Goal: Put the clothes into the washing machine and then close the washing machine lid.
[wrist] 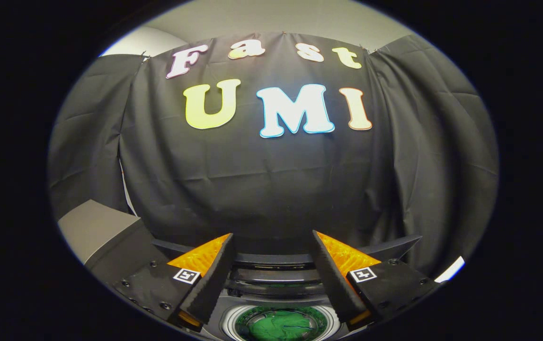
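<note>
My gripper (271,239) is open, its two fingers spread wide with nothing between them. Below and between the fingers lies the round opening of the washing machine (231,322), seen from above. Green clothes (278,327) lie inside the drum. Just beyond the opening, between the fingers, the dark raised lid (276,272) of the machine stands at the back. The gripper hovers above the machine and touches neither the clothes nor the lid.
A grey flat-topped box or cabinet (96,227) stands to the left of the machine. The booth's black cloth wall (271,189) hangs close behind the machine and wraps round both sides.
</note>
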